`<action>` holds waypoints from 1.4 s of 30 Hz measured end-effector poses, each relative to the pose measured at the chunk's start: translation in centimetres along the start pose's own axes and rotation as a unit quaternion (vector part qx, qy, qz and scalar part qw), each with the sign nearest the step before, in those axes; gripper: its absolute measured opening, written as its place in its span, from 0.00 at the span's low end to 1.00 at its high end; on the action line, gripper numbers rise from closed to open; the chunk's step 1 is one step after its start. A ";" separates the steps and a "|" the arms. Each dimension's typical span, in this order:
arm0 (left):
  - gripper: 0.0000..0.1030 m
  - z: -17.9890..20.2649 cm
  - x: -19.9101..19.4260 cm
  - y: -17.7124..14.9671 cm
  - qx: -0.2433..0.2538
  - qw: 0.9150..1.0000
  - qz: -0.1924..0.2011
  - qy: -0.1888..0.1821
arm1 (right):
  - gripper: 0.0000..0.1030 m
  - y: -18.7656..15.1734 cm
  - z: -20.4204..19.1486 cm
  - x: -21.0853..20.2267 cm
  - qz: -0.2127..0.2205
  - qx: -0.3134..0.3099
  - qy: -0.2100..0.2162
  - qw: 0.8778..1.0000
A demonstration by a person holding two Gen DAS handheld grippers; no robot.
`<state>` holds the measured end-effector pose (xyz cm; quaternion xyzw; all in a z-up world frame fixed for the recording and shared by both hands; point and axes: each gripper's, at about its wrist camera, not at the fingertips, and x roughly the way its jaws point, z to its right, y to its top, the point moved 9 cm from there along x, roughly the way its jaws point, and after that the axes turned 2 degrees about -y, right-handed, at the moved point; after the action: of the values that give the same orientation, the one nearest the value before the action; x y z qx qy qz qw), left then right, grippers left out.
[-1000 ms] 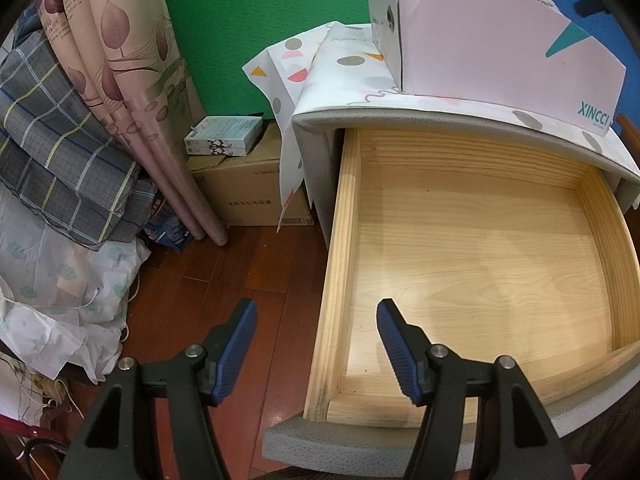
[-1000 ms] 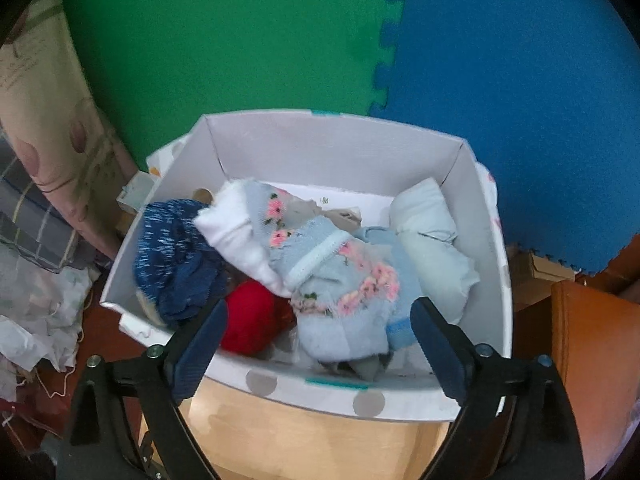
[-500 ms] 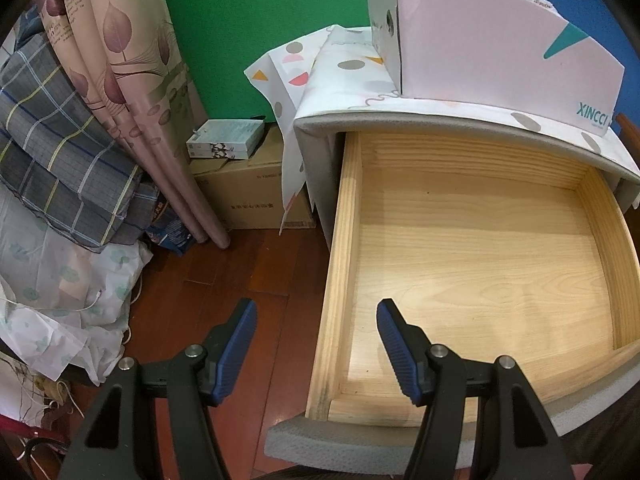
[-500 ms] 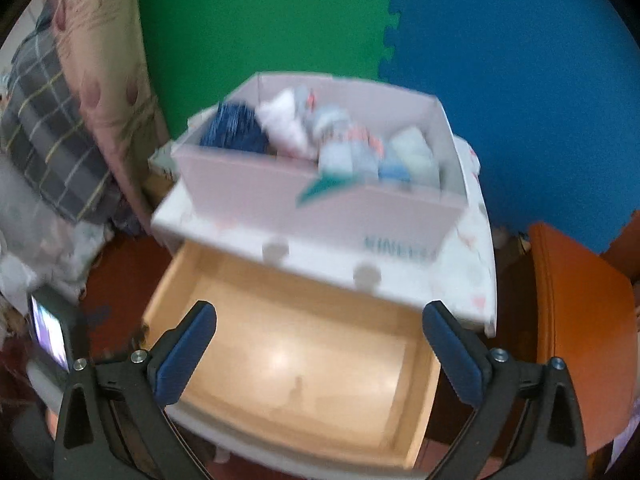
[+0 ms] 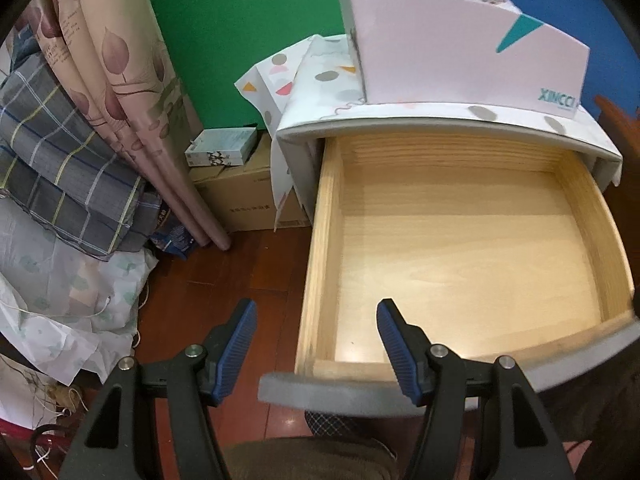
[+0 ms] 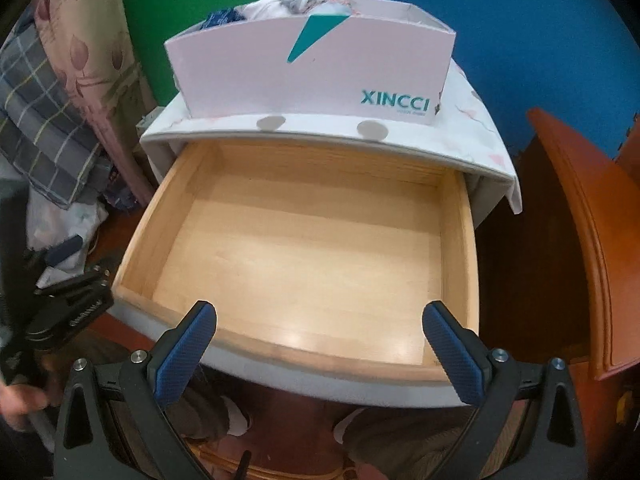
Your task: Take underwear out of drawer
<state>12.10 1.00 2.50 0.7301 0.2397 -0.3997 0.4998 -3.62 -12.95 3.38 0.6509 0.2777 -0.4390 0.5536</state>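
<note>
We look down into the drawer, pulled fully out of the nightstand; its wooden floor is bare in both views, with no garment left inside; the underwear lies heaped in the box standing on top of the nightstand, at its front edge; the right claw hangs above the drawer's front rim, released, its jaws just opened to their widest with nothing between them; the left claw hovers at the drawer's left front corner, partly open and likewise empty; we judge the removal step complete, since the drawer holds nothing; the next move, if any, would call for pushing the drawer front inward, pressing squarely so the drawer does not skew on its runners
</note>
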 end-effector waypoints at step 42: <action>0.62 3.9 -3.8 -1.6 -0.014 0.999 -0.008 -0.038 | 0.99 -2.8 -0.3 0.6 -0.024 -0.014 -0.004 1.000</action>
<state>7.38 -1.82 4.01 0.7055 0.2318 -0.4279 0.5152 -5.59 -12.06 1.56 0.6344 0.2974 -0.4506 0.5532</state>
